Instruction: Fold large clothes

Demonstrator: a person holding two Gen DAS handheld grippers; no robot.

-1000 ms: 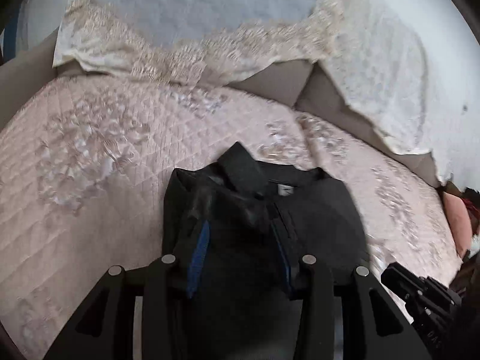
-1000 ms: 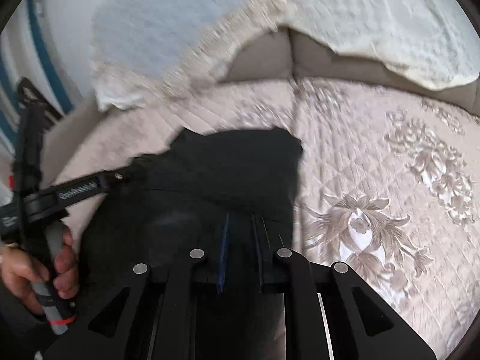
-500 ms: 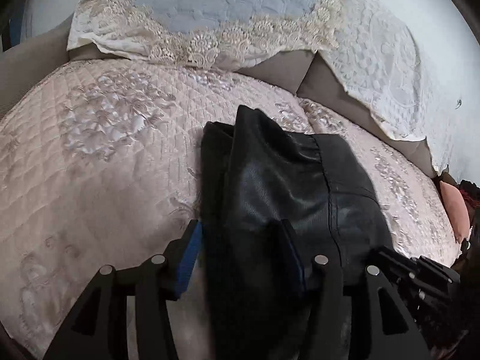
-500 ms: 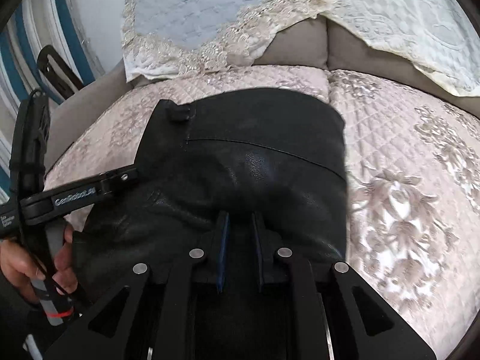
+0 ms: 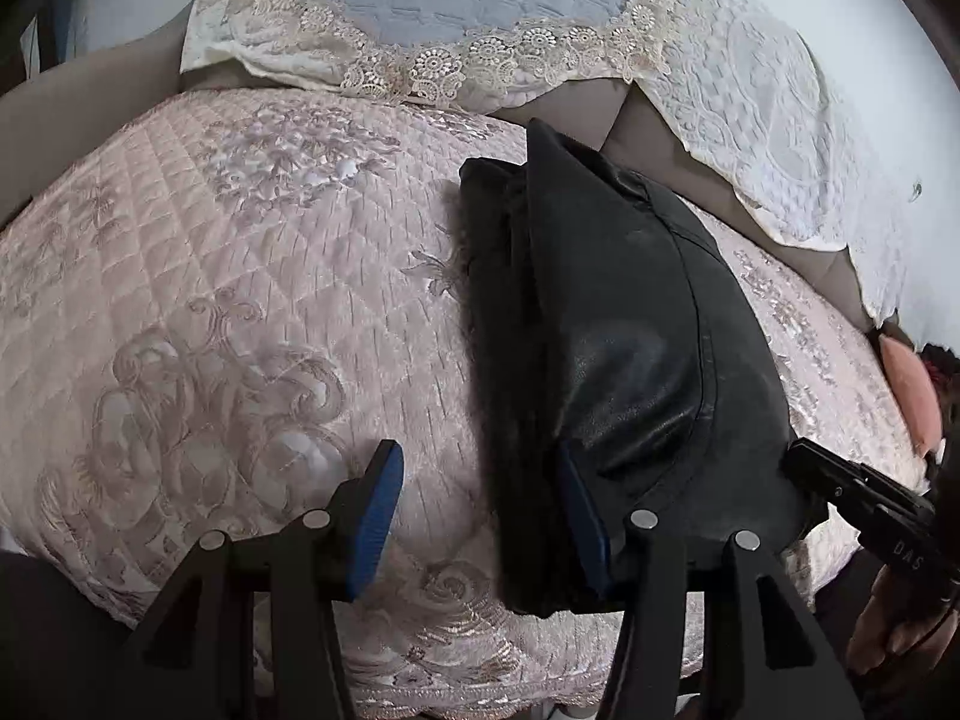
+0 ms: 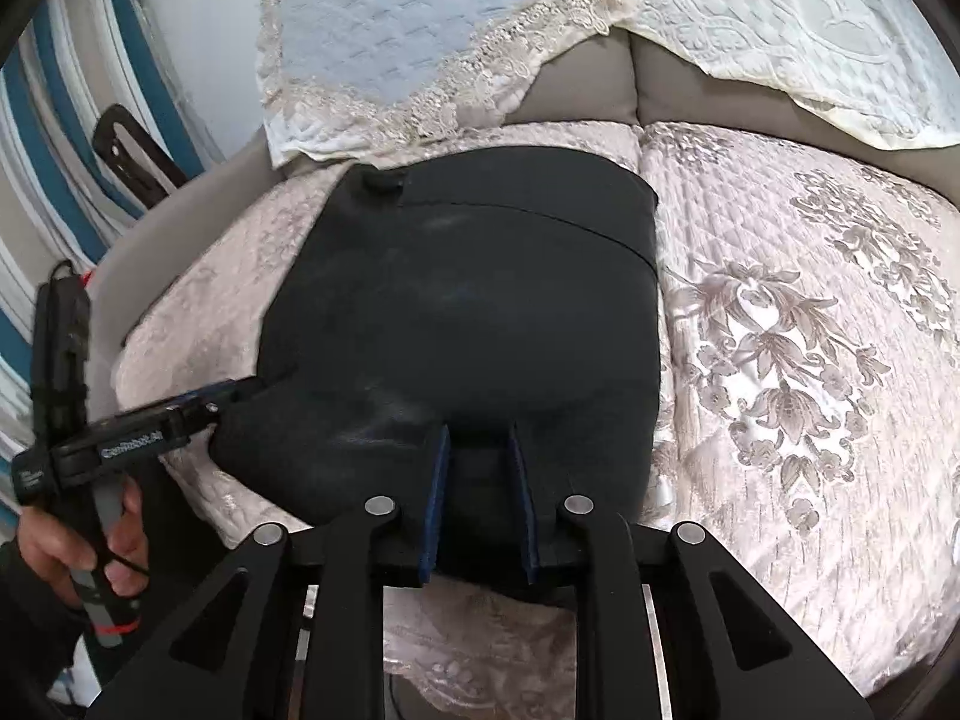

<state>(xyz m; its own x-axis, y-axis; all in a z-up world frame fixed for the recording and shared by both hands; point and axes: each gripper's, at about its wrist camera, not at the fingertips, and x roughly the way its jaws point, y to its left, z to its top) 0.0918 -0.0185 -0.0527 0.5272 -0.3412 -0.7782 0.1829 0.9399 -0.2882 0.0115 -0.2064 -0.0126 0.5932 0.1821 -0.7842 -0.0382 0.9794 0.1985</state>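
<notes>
The quilted sofa seat [image 5: 240, 312] carries the black leather jacket [image 6: 480, 324], folded into a compact bundle at its middle. The left claw [image 5: 480, 516] is spread wide, with only its right pad at the bundle's near-left edge. The right claw [image 6: 480, 498] stands partly spread at the near hem, and whether it pinches is unclear. The fold looks nearly finished; the next move likely calls for releasing and smoothing.

So the folded jacket [image 6: 468, 312] is lying on the quilted cover [image 6: 810, 360] of the sofa, with bare quilt on both sides of it. Behind it sits the back cushion [image 6: 576, 90], and a lace throw [image 6: 408, 42] is draped over the top of that, with a second throw [image 6: 780, 18] to its right. The left gripper [image 5: 480, 516] is at the jacket's near left corner (one finger on the garment, the other out over the quilt). The right gripper [image 6: 480, 498] sits at the near edge, fabric between its fingers.
</notes>
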